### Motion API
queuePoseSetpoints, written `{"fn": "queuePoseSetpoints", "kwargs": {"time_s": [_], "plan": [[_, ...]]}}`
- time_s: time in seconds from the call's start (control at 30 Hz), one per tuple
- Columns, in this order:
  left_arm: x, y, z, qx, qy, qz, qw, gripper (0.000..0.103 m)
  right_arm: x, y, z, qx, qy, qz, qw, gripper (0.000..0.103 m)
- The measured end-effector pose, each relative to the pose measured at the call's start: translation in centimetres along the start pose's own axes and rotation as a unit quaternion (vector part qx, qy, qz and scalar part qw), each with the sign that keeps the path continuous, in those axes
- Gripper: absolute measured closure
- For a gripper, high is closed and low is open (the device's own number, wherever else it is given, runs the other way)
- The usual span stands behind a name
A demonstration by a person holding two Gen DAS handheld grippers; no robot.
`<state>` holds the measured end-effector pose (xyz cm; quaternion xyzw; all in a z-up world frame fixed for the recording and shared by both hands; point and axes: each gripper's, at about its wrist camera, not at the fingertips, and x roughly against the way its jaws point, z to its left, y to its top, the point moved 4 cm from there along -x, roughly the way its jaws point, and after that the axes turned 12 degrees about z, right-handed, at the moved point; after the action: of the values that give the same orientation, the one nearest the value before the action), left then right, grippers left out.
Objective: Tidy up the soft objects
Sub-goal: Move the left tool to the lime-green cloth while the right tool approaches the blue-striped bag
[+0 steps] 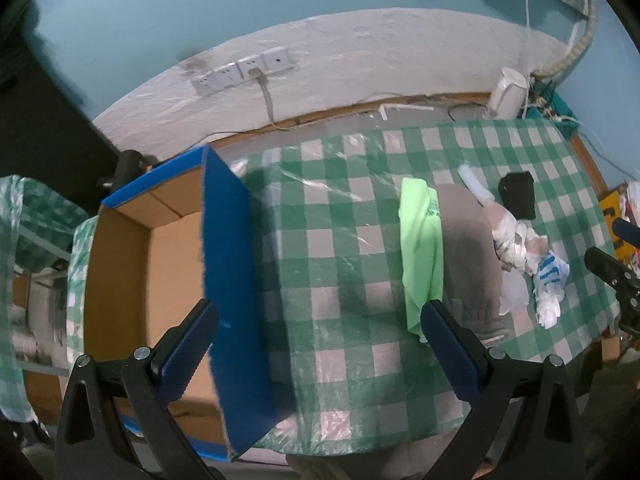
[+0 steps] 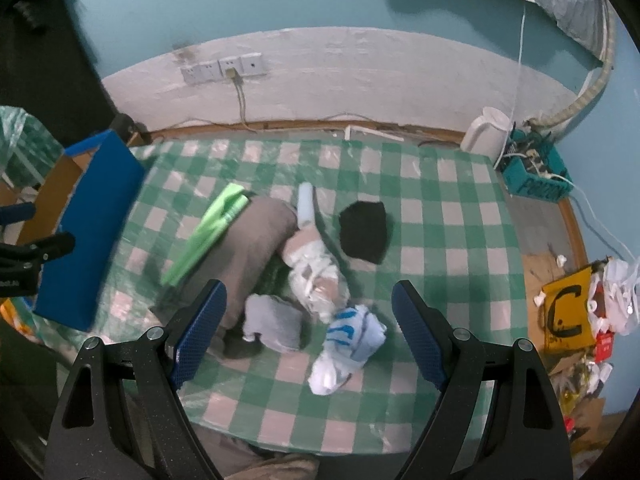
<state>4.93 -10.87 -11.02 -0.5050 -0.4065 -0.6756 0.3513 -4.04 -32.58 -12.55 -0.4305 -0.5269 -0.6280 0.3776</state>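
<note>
— While my right gripper [image 2: 310, 326] hangs above the table, its two blue fingers stand wide apart and hold nothing.

— What lies under it?

— A white and blue cloth [image 2: 348, 338] and, just beside it, a small grey cloth [image 2: 274, 320]. Behind them lie a pale crumpled bundle [image 2: 318, 276], a black cloth [image 2: 364, 236], a brown garment [image 2: 248, 244] and a green cloth [image 2: 208, 232] along its left edge. All rest on the green checked tablecloth [image 2: 440, 216].

— And your left gripper?

— My left gripper [image 1: 320, 354] is also wide open and empty. Its left finger is over the cardboard box [image 1: 160, 264] with blue flaps, which stands open at the left end of the table, apart from the clothes. The right finger is near the end of the green cloth.
</note>
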Motion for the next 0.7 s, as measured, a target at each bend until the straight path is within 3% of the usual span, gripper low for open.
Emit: {"fn": "queuePoseSetpoints", "kwargs": {"time_s": [0.7], "plan": [[-6.5,3.8,-4.8,-0.058,-0.009,0.053,0.9969,0.001,-7.1,-1.3,-3.3,-0.025,-0.016,0.09,0.996,0.019]]}}
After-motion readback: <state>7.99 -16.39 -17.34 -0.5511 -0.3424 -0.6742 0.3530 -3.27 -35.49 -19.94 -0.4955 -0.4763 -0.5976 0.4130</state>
